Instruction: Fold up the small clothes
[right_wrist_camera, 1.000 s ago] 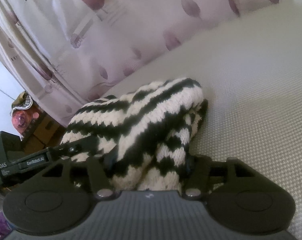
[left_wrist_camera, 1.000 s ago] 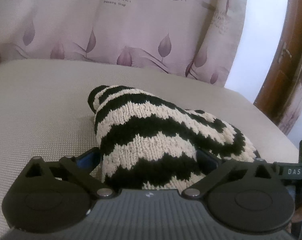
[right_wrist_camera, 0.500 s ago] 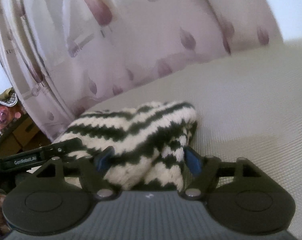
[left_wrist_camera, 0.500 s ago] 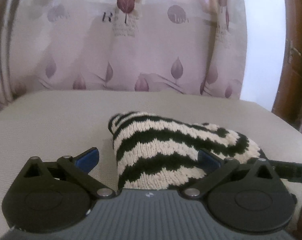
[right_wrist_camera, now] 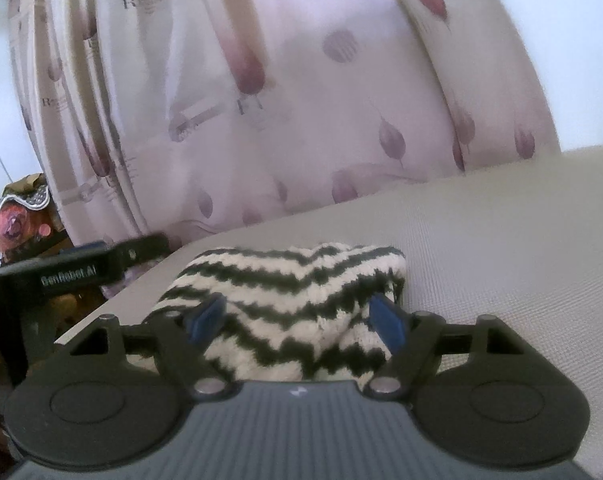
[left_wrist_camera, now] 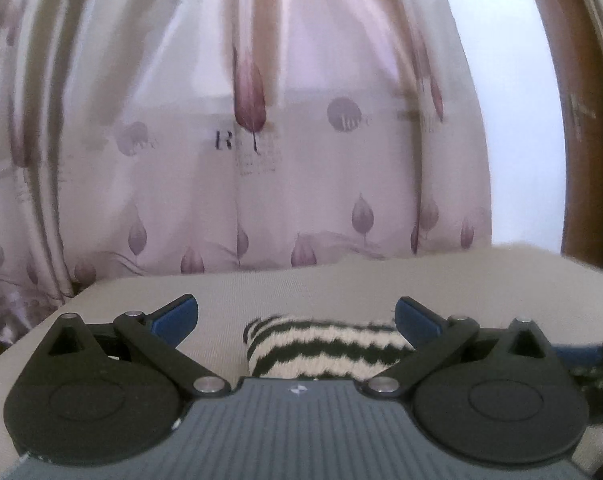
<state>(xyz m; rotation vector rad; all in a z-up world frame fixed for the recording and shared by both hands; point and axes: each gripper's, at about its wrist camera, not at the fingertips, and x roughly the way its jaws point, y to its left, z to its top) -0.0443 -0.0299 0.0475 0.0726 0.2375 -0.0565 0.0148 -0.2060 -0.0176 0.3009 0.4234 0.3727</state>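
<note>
A small knit garment (right_wrist_camera: 297, 292) with black and cream zigzag stripes lies in a folded bundle on the beige cushion (right_wrist_camera: 501, 260). My right gripper (right_wrist_camera: 297, 318) hovers just above its near part. The right jaws are opening, and the blue pads (right_wrist_camera: 387, 322) stand apart from the cloth on either side. In the left wrist view only a strip of the garment (left_wrist_camera: 321, 346) shows, low between the fingers. My left gripper (left_wrist_camera: 297, 316) is wide open with nothing gripped, and its blue pads (left_wrist_camera: 177, 316) are off the knit.
A pale curtain (left_wrist_camera: 261, 160) with a purple leaf print hangs right behind the cushion. A brown wooden frame (left_wrist_camera: 581, 160) stands at the right. The left tool's black housing (right_wrist_camera: 81, 274) reaches in from the left, and clutter (right_wrist_camera: 17, 220) sits beyond the cushion's left edge.
Both grippers let go of the knit, opened wider, rose and drew back. The garment has dropped into a flatter folded bundle on the cushion, and both views have tilted up toward the curtain.
</note>
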